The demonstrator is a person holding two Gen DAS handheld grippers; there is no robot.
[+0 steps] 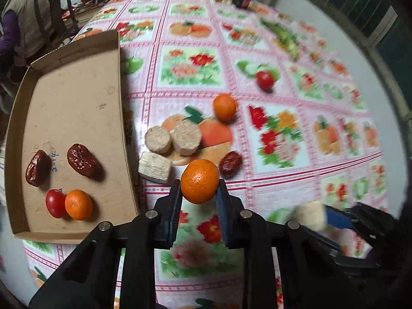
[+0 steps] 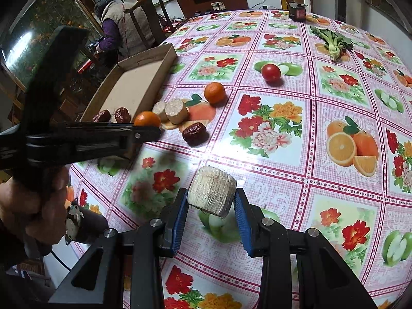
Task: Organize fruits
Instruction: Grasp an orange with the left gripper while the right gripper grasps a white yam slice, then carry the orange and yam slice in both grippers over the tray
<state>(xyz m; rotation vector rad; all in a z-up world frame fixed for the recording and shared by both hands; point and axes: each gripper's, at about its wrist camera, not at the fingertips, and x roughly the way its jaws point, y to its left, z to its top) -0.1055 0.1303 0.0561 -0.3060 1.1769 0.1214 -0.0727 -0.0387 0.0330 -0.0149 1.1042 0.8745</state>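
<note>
1. The held orange (image 1: 200, 181) sits clamped between the pads of the left claw (image 1: 199, 193), lifted above the worktop (image 1: 296, 154), just right of the tray (image 1: 77, 118).
2. The held cane piece (image 2: 212, 194), a pale stubby cylinder, is gripped by the right claw (image 2: 212, 206) at its 2 cut ends; its long axis runs across, from pad to pad, and it tilts down slightly to the right.
3. In the cardboard tray lie 2 dates (image 1: 83, 161), a tomato (image 1: 55, 203) and an orange (image 1: 78, 204) touching it. Blue handwriting on the tray floor beside the dates is too small to read.
4. On the worktop, just right of the tray, 3 cane pieces (image 1: 171, 139) cluster together: 2 show round cut faces, the 3rd lies on its side against the tray wall.
5. A loose date (image 1: 231, 164) lies right of the held orange, its long axis slanting up to the right.
6. A 2nd loose orange (image 1: 224, 106) and a 2nd tomato (image 1: 265, 79) sit farther out.
7. A leafy green (image 2: 332, 41) and a dark jar (image 2: 298, 7) stand near the far edge; the jar's label is unreadable.
</note>
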